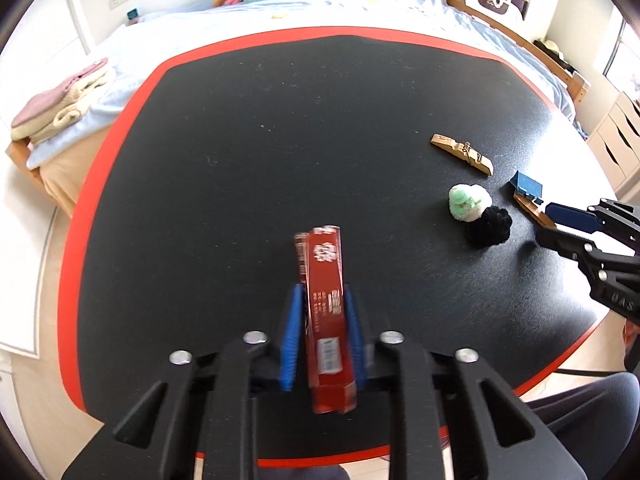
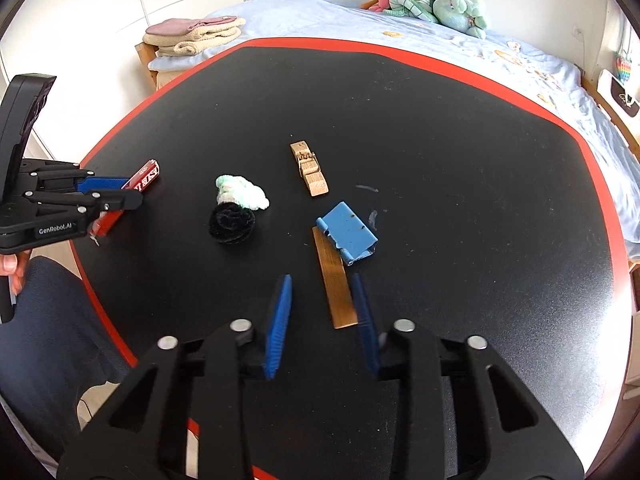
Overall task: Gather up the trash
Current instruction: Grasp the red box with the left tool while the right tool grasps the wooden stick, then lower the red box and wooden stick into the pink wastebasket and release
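Left gripper [image 1: 322, 334]: fingers clenched on the red carton [image 1: 326, 320], one pad on each long side face. The carton's long axis runs straight out along the fingers, its far end clear of the pads and over the worktop [image 1: 240, 140].

Right gripper [image 2: 322, 320]: fingers part-closed around the near end of the wooden strip [image 2: 335, 280]. The strip lies flat on the worktop, beside the right finger [image 2: 366, 320] and with a clear gap to the left one; no firm pinch is visible. Its long axis points away from the fingers and slightly left, toward the blue metal clip [image 2: 347, 236] that sits at its far end. The right gripper is the nearer one to this group.

Item count beyond the fingers:
- one wooden clothespin [image 2: 309, 168], past the clip
- one pale green pom-pom [image 2: 240, 194]
- one black pom-pom [image 2: 231, 224], touching the green one, between the two grippers

No trash receptacle is in view.
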Action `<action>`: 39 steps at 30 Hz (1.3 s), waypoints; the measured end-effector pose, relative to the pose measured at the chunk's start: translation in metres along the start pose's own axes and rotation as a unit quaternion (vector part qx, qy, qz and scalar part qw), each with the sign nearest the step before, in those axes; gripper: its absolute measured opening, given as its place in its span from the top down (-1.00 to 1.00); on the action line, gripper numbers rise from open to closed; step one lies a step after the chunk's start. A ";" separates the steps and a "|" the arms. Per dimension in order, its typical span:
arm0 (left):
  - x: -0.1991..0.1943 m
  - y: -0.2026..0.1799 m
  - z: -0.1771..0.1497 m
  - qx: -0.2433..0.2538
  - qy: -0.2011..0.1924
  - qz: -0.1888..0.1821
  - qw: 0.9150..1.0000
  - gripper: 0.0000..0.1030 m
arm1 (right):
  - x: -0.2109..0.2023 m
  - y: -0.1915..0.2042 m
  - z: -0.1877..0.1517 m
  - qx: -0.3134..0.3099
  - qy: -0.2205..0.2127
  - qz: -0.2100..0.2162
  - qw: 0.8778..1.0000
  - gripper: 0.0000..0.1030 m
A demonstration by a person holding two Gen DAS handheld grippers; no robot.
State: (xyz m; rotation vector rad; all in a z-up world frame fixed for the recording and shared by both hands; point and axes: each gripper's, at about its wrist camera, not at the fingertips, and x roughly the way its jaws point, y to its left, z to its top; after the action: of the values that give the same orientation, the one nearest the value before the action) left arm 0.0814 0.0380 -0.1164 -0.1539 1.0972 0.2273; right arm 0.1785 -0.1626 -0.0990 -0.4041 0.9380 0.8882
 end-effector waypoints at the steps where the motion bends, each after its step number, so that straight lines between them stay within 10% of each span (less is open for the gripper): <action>1: 0.001 0.003 0.000 0.002 -0.002 -0.009 1.000 0.71 | 0.000 0.001 0.000 0.000 0.001 -0.001 1.000 0.66; 39: -0.116 -0.038 -0.058 0.140 -0.067 -0.152 0.976 0.71 | -0.148 0.081 -0.073 0.064 -0.058 0.011 0.996 0.79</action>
State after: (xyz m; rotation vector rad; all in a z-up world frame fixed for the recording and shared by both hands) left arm -0.0093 -0.0250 -0.0387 -0.0507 0.9470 -0.1898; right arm 0.0334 -0.2330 -0.0112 -0.2305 0.8878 0.8573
